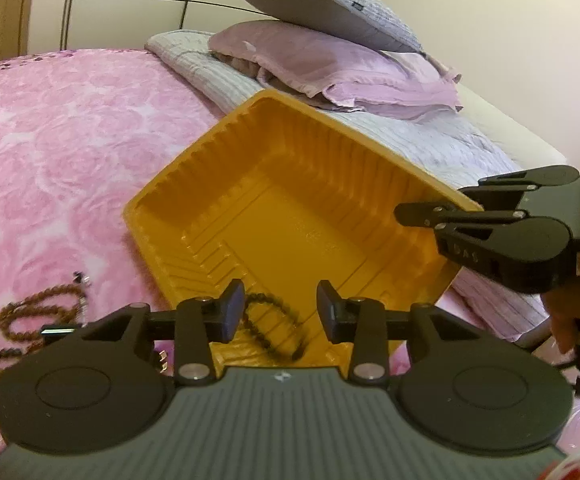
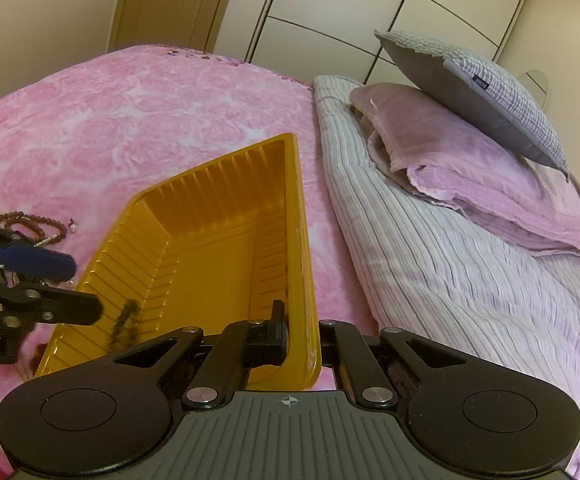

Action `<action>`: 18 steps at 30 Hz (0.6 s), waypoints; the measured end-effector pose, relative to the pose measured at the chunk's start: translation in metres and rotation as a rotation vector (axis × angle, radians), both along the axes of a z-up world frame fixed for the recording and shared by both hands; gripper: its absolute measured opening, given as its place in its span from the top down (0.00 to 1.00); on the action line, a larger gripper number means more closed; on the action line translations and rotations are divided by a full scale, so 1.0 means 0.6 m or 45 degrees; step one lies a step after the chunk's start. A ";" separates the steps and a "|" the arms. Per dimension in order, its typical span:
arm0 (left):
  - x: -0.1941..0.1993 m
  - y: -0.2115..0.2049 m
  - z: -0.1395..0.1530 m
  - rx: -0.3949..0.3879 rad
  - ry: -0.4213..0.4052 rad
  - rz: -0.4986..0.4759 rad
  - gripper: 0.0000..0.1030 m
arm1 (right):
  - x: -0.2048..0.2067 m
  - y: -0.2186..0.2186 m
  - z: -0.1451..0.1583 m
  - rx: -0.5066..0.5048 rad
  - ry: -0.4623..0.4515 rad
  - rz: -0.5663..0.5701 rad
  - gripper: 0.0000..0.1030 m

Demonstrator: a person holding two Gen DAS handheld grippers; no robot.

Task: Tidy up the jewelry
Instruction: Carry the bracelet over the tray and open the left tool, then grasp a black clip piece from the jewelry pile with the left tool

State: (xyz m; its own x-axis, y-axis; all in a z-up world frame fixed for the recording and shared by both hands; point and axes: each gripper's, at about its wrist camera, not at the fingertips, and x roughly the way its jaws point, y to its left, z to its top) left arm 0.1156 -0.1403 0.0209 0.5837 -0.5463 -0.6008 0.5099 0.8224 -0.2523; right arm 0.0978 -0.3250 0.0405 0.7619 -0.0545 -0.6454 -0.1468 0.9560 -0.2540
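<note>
Dark bead strand (image 1: 275, 326), blurred, lying in the near end of the yellow plastic tray (image 1: 290, 216), directly beyond the gap of the left gripper (image 1: 281, 314); whether loose on the ribbed floor or mid-fall, impossible to tell. Left gripper fingers spread wide with nothing between the blue pads, poised over the tray's near corner. Same strand seen from the right wrist as a dark smear (image 2: 125, 324) against the tray's left inner wall, just past the tip of the left gripper (image 2: 69, 284) reaching in from the left. Right gripper (image 2: 302, 332) clamped on the tray's right rim (image 2: 304, 280), one finger inside the wall, the other outside, rim pinched between. From the left wrist, right gripper (image 1: 442, 200) visible on the tray's far right corner, closed over the edge. Tray tilted, resting on or held just above the pink floral blanket (image 1: 49, 152); contact underneath not visible. Left of the tray, well clear of it, brown bead necklace (image 1: 37, 312) coiled on the blanket, with a small pale charm (image 1: 79, 278) at its upper end; same necklace (image 2: 37, 222) and a pearl-like bead (image 2: 73, 226) seen from the right wrist behind the left gripper. Farther back, striped grey quilt (image 2: 430, 272) alongside the blanket, lilac pillow (image 2: 470, 168) on it, grey ribbed cushion (image 2: 478, 92) tilted on top. Beyond, white wardrobe doors (image 2: 370, 12) and a wooden door (image 2: 177, 4).
</note>
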 end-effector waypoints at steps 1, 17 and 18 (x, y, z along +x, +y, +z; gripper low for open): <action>-0.005 0.009 0.001 0.010 -0.006 0.019 0.66 | 0.000 0.000 0.000 0.001 0.000 0.000 0.96; -0.094 0.193 -0.047 0.263 0.009 0.427 0.61 | -0.002 0.001 -0.003 0.009 0.003 -0.003 0.96; -0.095 0.201 -0.050 0.269 0.011 0.443 0.61 | -0.002 -0.001 -0.003 0.013 0.005 -0.005 0.96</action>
State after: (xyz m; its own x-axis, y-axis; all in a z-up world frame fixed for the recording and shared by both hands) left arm 0.0586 -0.0200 -0.0092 0.7066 -0.1807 -0.6842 0.1904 0.9797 -0.0622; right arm 0.0964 -0.3253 0.0389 0.7590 -0.0513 -0.6491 -0.1438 0.9591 -0.2439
